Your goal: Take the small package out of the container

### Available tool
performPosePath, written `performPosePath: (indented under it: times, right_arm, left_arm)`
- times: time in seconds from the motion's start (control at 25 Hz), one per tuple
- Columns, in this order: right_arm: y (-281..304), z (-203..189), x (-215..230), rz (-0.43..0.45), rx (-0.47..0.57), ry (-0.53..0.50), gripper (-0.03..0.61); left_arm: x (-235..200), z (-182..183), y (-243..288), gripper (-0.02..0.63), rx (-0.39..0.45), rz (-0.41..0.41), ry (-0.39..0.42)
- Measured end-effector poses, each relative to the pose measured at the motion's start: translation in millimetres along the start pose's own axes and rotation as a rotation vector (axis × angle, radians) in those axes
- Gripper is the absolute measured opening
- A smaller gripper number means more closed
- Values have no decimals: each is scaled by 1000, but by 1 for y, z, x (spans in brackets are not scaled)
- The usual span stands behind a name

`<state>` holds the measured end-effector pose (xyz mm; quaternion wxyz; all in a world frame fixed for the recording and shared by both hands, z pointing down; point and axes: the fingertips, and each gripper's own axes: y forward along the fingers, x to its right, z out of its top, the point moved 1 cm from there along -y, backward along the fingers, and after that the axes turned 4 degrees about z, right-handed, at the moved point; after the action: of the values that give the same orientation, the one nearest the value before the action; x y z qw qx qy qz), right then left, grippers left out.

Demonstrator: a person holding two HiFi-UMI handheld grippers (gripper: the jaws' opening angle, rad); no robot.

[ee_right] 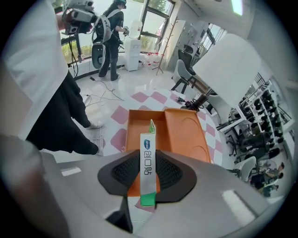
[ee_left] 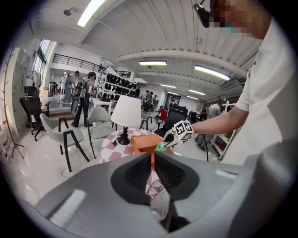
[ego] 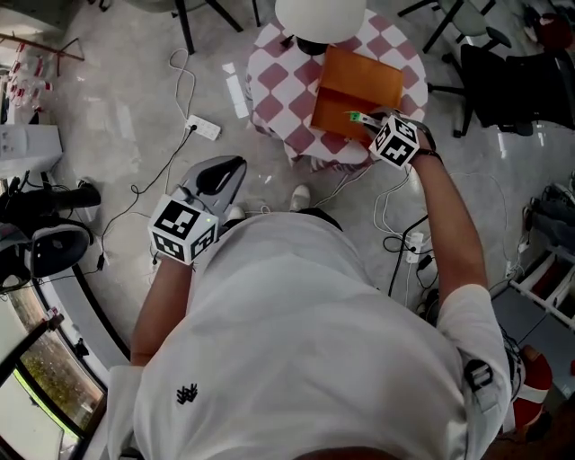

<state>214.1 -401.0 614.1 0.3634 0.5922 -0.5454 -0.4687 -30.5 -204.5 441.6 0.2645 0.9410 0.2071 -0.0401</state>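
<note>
Right gripper view: right gripper (ee_right: 148,157) is pinching the thin packet (ee_right: 148,139) edge-on by the orange box (ee_right: 139,122). Skinny grip, so it might twist and drop back in. Left gripper (ee_left: 152,160) is pressed together, empty.

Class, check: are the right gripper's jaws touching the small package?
Touching. The right gripper view shows the small package pinched between both jaws of the right gripper.

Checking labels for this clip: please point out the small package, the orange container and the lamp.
small package (ee_right: 147,160), right gripper view, on its white printed face.
orange container (ee_right: 138,124), right gripper view, on its bare inner floor.
lamp (ego: 319,16), head view, on its white shade.
</note>
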Motion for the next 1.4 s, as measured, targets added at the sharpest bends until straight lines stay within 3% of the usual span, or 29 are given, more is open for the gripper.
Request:
performPosePath:
  times: [0.32, 0.64, 1.0, 1.4]
  right_arm:
    - [-48, 29, -35, -80, 49, 181, 94]
    - [-89, 64, -99, -143, 105, 349, 95]
    - [-129, 111, -181, -202, 141, 458, 94]
    - [-157, 151, -243, -239, 190, 531, 94]
  left_arm:
    - [-10, -7, -31, 80, 14, -75, 71]
    - [-18, -23, -63, 80, 16, -164, 123]
    - [-28, -56, -111, 80, 1, -240, 148]
    - [-28, -81, -139, 80, 1, -307, 158]
